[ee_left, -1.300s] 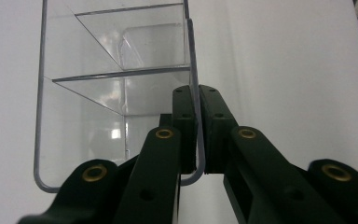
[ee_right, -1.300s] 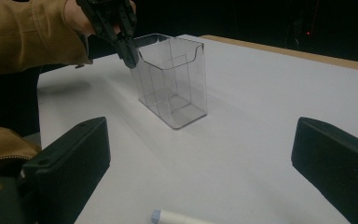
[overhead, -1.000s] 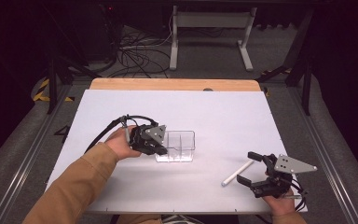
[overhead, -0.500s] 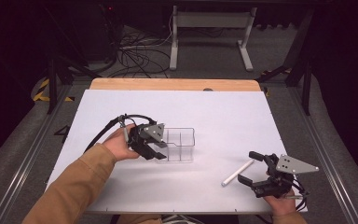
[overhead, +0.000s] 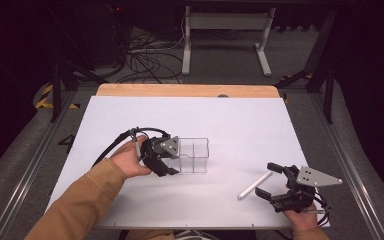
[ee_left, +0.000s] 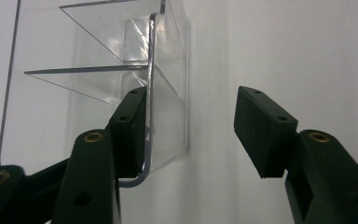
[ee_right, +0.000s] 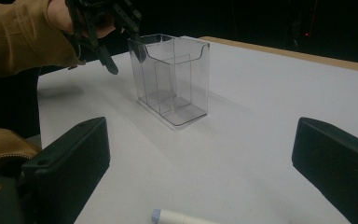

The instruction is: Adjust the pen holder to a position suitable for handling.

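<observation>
In the high view, a white table (overhead: 240, 125) carried a clear plastic holder (overhead: 193, 155) standing upright a little left of its middle, with inner dividers splitting it into compartments. The left gripper (overhead: 161, 156), held in a hand with a tan sleeve (overhead: 75, 205), sat at the holder's left end, its jaws spread on either side of that end wall. A black cable (overhead: 112, 147) looped back from it across the table. Near the front right edge, the right gripper (overhead: 272, 182) rested low with its jaws wide apart and nothing between them. A white marker (overhead: 254, 185) lay slanted on the table just left of it, well apart from the holder.

In the left gripper view, one black jaw lay against the inside of the holder's (ee_left: 121, 84) curved end wall, while the other stood clear of it over bare table, so the jaws were spread and not clamped.

In the right gripper view, both jaws stood wide apart at the bottom corners. The holder (ee_right: 173, 77) stood beyond them on the table, with the left gripper (ee_right: 121, 39) at its far left rim. The capped end of the marker (ee_right: 177, 217) lay at the bottom edge between the jaws, touching neither.
</observation>
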`<state>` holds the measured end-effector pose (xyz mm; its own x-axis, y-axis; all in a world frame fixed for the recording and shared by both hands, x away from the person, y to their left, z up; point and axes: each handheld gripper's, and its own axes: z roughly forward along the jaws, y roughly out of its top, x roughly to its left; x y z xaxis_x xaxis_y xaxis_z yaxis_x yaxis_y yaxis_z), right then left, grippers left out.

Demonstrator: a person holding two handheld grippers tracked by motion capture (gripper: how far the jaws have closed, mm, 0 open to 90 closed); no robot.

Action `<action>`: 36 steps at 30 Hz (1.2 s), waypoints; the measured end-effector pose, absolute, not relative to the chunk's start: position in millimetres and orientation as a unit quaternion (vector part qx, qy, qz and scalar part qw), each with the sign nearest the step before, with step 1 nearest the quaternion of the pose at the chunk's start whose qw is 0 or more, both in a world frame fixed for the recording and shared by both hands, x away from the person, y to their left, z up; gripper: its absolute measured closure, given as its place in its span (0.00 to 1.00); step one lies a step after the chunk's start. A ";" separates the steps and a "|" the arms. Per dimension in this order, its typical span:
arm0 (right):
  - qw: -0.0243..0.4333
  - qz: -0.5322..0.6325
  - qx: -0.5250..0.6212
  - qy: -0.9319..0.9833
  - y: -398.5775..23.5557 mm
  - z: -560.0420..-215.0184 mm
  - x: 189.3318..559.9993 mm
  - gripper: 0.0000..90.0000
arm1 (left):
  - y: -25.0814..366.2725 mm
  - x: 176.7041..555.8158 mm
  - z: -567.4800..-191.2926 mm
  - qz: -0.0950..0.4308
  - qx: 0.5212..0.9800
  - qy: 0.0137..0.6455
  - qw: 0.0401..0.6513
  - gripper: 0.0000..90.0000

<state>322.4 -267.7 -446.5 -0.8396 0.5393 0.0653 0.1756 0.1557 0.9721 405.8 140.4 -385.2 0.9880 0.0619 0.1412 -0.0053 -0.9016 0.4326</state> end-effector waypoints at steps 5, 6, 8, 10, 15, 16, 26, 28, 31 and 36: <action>0.151 0.603 0.240 0.746 -267.2 -446.2 322.0 0.05 | 139.4 405.7 -384.3 0.074 0.972 0.021 0.220 0.47; 0.151 0.603 0.240 0.746 -267.3 -446.2 322.0 0.05 | 139.1 405.4 -384.4 0.073 0.973 0.021 0.219 0.46; 0.151 0.603 0.240 0.746 -267.4 -446.4 322.1 0.05 | 138.7 404.7 -384.7 0.073 0.974 0.022 0.215 0.46; 0.150 0.602 0.239 0.747 -267.0 -446.8 321.9 0.05 | 138.6 404.2 -384.6 0.073 0.973 0.023 0.216 0.44; 0.150 0.603 0.240 0.746 -267.3 -446.4 321.4 0.05 | 137.9 402.6 -384.7 0.073 0.974 0.023 0.212 0.43; 0.150 0.603 0.240 0.746 -267.4 -446.4 321.4 0.05 | 137.6 402.4 -384.6 0.075 0.975 0.025 0.210 0.42; 0.149 0.601 0.238 0.748 -266.1 -447.0 321.8 0.05 | 133.6 402.2 -386.8 0.092 0.974 0.027 0.204 0.33; 0.149 0.601 0.237 0.749 -265.6 -447.0 321.8 0.05 | 133.4 403.1 -387.9 0.090 0.975 0.026 0.203 0.33; 0.150 0.601 0.236 0.749 -265.9 -446.8 321.6 0.05 | 135.5 402.8 -385.9 0.091 0.973 0.030 0.209 0.33; 0.149 0.601 0.237 0.749 -266.2 -447.0 321.8 0.05 | 141.6 399.2 -376.0 0.096 0.965 0.040 0.242 0.33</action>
